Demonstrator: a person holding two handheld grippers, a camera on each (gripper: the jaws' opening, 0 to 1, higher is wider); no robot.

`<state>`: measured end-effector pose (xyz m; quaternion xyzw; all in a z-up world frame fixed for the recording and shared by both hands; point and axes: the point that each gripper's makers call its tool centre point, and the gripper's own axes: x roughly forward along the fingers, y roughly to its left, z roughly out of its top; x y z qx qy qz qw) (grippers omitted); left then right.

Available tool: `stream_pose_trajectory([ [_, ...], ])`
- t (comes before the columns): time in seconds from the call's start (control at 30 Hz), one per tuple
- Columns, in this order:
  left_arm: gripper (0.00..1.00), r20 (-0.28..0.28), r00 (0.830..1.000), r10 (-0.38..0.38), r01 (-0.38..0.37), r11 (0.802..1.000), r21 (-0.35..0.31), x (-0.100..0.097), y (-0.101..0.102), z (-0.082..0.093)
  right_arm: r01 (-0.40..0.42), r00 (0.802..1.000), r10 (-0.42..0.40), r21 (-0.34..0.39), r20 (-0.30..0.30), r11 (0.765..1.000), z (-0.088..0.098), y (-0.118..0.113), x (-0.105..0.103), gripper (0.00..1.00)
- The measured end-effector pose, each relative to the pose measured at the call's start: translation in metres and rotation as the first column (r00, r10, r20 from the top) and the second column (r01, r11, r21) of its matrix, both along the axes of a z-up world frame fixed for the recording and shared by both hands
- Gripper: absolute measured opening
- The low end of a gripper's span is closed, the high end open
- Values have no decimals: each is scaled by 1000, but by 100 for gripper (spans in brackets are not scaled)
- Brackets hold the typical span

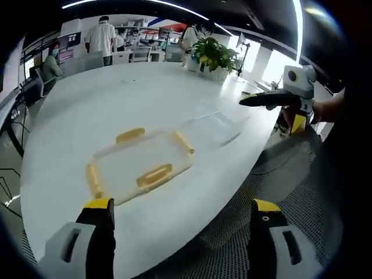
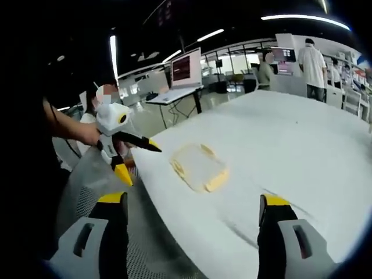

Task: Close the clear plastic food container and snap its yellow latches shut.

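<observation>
On the white oval table lies a clear plastic container part with yellow latches on its four sides. A second clear piece without latches rests just to its right, apart from it. My left gripper hovers open over the near table edge, short of the latched part. My right gripper is held off the table's right end, jaws apart. In the right gripper view the latched part sits beyond my open right gripper, and the left gripper enters from the left, open.
A potted plant stands at the far end of the table. Several people stand among desks and chairs behind it. A monitor sits on a side desk. Grey mesh surface lies beside the table edge.
</observation>
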<state>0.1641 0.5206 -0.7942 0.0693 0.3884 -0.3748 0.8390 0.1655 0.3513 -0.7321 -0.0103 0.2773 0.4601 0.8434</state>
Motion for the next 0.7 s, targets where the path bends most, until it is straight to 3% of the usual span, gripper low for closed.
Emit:
stream_pose_trajectory([
  [0.37, 93, 7, 999, -43, 42, 997, 59, 23, 25, 0, -65, 998, 65, -52, 8, 997, -8, 14, 11, 96],
  [0.7, 92, 11, 996, -92, 90, 992, 90, 37, 35, 0, -97, 995, 99, -74, 24, 993, -7, 28, 23, 90],
])
